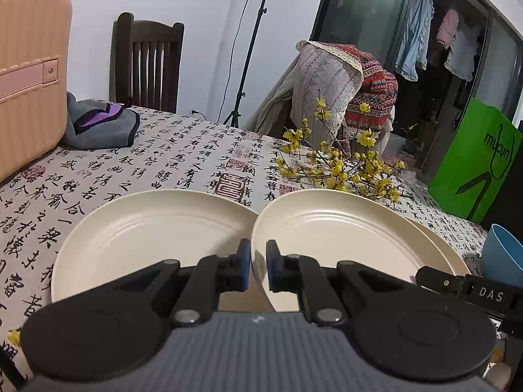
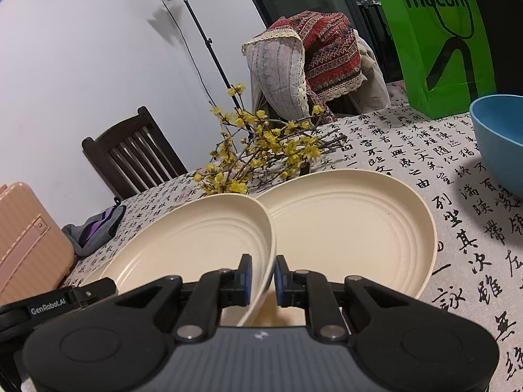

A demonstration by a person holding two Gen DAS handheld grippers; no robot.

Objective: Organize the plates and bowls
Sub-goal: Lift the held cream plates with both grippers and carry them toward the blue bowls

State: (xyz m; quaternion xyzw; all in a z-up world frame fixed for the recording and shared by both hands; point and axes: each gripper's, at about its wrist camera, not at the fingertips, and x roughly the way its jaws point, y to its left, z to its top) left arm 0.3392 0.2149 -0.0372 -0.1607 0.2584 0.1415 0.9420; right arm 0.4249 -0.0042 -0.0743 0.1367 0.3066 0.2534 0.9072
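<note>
Fingers (image 1: 244, 259) of the left gripper (image 1: 258, 268) were closed on the left rim of the middle plate (image 1: 343, 238), one pad on each face of the rim; the right gripper (image 2: 263, 279) had its fingers (image 2: 281, 277) pinched in the same way on the opposite rim of that plate, so both held the one plate between them. It sat tilted and lifted off the tablecloth (image 1: 183, 156), and its edges overlapped the two cream plates lying flat on either side; the left plate (image 1: 147, 238) lay toward the table's left side, with its right rim tucked under the held one; the right plate (image 2: 353, 228) lay toward the right side, partly covered on its left. In the left wrist view only a strip of that right plate's rim showed past the held one.

A blue bowl (image 2: 500, 143) stood upright near the right edge, apart from the plates; a green bag (image 2: 438, 42) stood behind it toward the far right corner. Yellow flowers (image 2: 261, 150) lay just beyond the plates toward the far edge. A pink suitcase (image 1: 29, 81) stood at the left edge with a grey cloth (image 1: 101, 127) beside it; a dark chair (image 1: 147, 62) stood past the far edge.
</note>
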